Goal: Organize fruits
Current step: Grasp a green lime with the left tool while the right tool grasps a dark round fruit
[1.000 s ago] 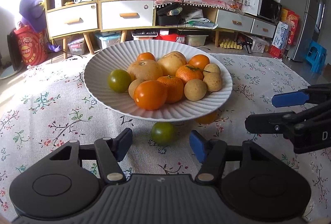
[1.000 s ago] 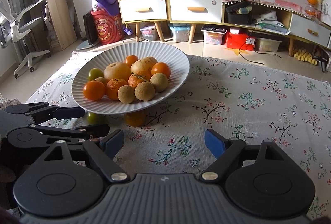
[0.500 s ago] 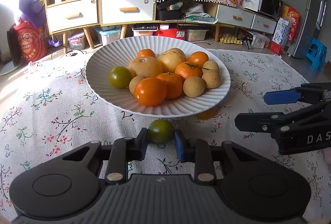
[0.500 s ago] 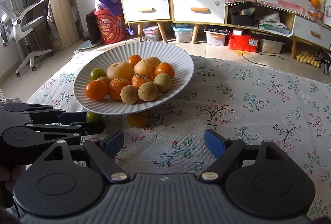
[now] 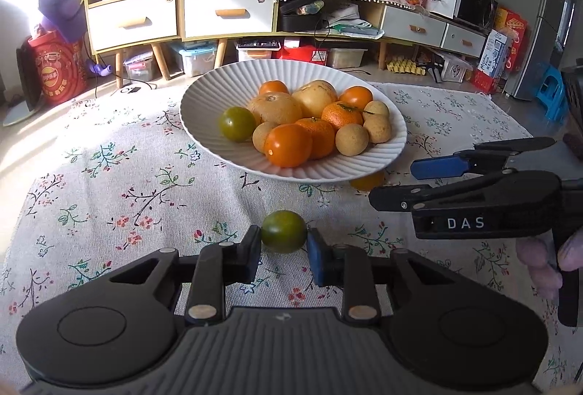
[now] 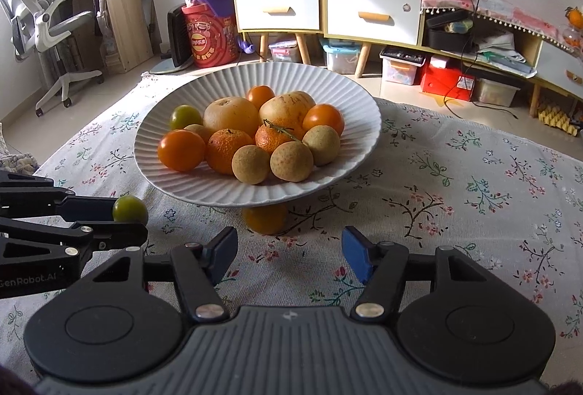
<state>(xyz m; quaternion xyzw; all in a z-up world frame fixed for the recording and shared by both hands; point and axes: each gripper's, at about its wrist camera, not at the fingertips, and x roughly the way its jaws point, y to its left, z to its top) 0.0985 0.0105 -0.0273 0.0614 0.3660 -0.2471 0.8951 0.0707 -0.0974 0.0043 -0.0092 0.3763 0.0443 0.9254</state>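
Fingers point(image 5: 251, 251) of the left gripper point(image 5: 284, 249) were closed on a green fruit point(image 5: 284, 231) lying on the counter point(image 5: 109, 183) just before the plate point(image 5: 204, 110), gripped at its widest part, probably so that it would not slip when raised toward the heap. The right gripper point(image 6: 289, 253) had just been closing, yet its fingers were parted to about half their span with nothing between them. An orange fruit point(image 6: 265, 218) was tucked under the plate's near rim, just ahead of those fingers, and the narrowing was judged a preparation for taking it. Both grippers were pointed forward and tilted down at the cloth. Part of a hand point(image 5: 543, 264) was seen on the right gripper's handle.
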